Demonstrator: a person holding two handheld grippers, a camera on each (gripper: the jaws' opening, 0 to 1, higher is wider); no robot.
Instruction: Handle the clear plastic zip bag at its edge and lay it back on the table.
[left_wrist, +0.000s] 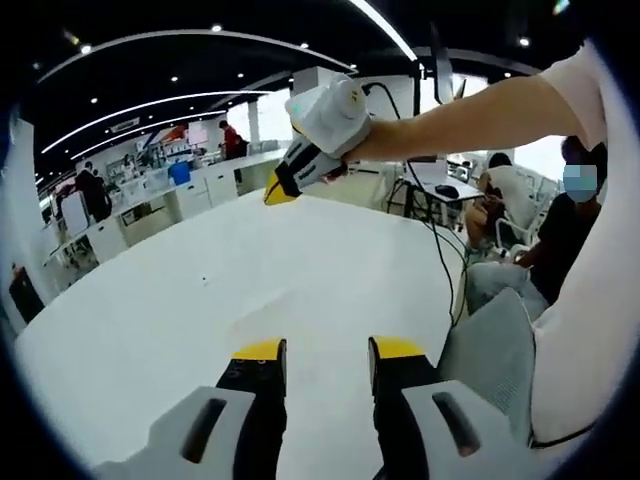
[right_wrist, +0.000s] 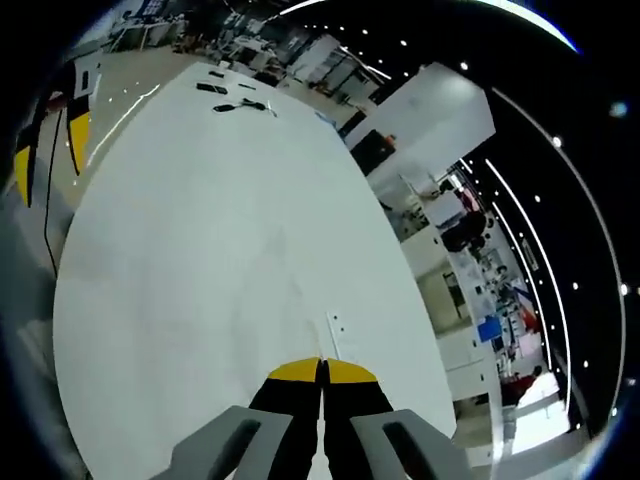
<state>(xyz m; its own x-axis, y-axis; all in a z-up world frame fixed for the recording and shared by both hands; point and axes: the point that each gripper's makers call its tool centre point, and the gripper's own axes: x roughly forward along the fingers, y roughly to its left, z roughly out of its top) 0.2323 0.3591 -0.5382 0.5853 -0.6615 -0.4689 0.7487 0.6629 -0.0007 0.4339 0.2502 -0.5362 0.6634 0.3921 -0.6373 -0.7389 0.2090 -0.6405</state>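
The clear zip bag lies flat on the white table and is hard to make out, a faint outline just beyond my left gripper. That gripper is open, with nothing between its yellow-tipped jaws. My right gripper hangs well above the table, held by a bare arm, and looks shut with nothing hanging from it. In the right gripper view the right gripper has its tips pressed together. The bag shows as a pale sheet on the table, with a small strip just past the tips.
A black cable runs off the table's right edge. Seated people and desks are to the right, with white counters at the back. Small dark objects lie at the table's far end. My left gripper shows at the left edge.
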